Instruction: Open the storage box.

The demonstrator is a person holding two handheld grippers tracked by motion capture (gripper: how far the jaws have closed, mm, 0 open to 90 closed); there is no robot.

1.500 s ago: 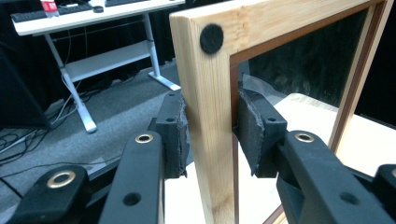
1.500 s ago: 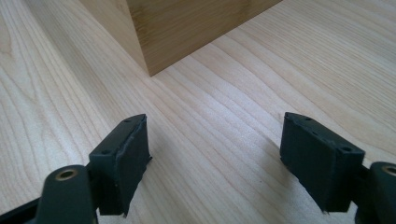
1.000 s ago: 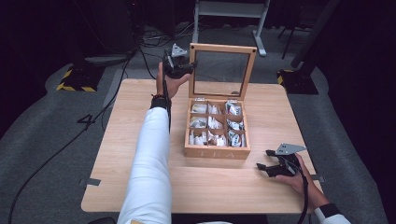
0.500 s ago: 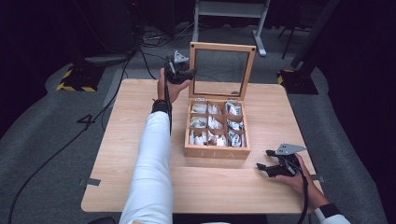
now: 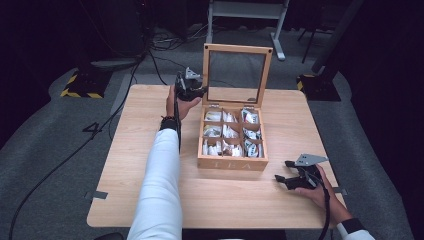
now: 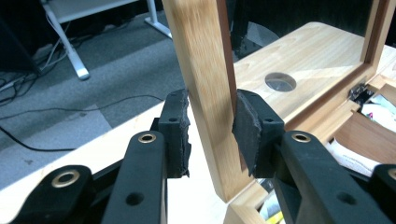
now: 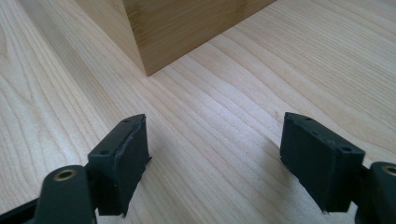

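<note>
A wooden tea box (image 5: 232, 163) stands mid-table with its glass-paned lid (image 5: 237, 49) upright and open. Its compartments hold several tea packets (image 5: 223, 132). My left gripper (image 5: 198, 92) is at the lid's left frame post. In the left gripper view that post (image 6: 205, 70) runs between the jaws, and the left gripper (image 6: 212, 133) is shut on it. My right gripper (image 5: 281, 179) rests open on the table to the right of the box's front corner. In the right gripper view the right gripper (image 7: 215, 163) has wide-apart jaws with bare wood between them, and the box corner (image 7: 177, 28) is ahead.
The light wooden table (image 5: 130, 165) has a round cable hole (image 6: 280, 81) behind the lid. Cables, a desk frame (image 5: 245, 10) and hazard-striped blocks (image 5: 80, 82) lie on the grey floor beyond the far edge.
My left gripper has moved right to the lid's left frame and closed around it. The right gripper has stayed still.
</note>
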